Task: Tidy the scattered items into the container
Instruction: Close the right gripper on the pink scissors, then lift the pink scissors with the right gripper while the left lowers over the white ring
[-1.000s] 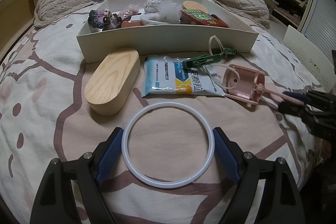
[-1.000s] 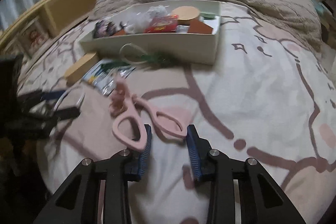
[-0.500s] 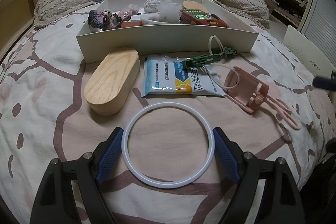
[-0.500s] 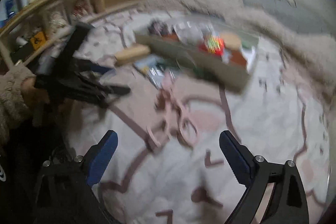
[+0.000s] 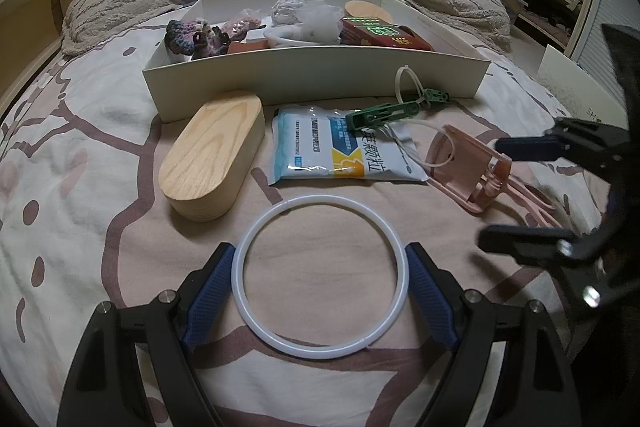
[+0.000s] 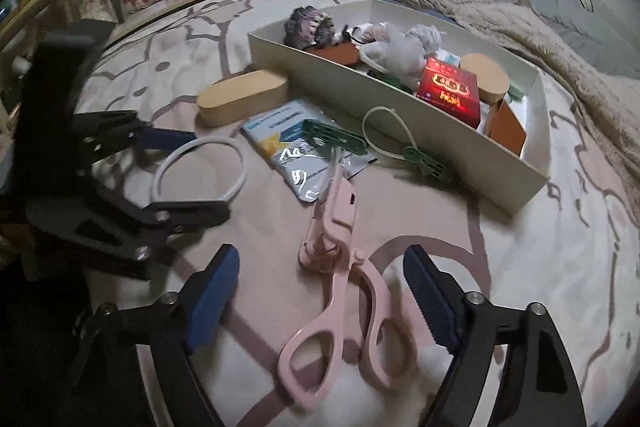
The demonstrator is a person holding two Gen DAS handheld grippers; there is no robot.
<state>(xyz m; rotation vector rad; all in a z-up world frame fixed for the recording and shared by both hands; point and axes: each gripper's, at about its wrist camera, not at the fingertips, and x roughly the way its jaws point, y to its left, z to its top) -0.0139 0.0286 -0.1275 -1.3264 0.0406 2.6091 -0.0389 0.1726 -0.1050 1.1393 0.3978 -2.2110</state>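
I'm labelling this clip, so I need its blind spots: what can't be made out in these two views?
- Box contents, left wrist view: the near wall hides everything low inside.
- White ring, right wrist view: the left gripper covers its near arc.
- Pink tool handles, left wrist view: blurred, partly behind the right gripper, whose jaws are closing.
- Sachet print, both views: too small to read.

Chinese characters show on the white-and-blue sachet (image 5: 344,151) and gold print on the red box (image 6: 450,91), neither legible.
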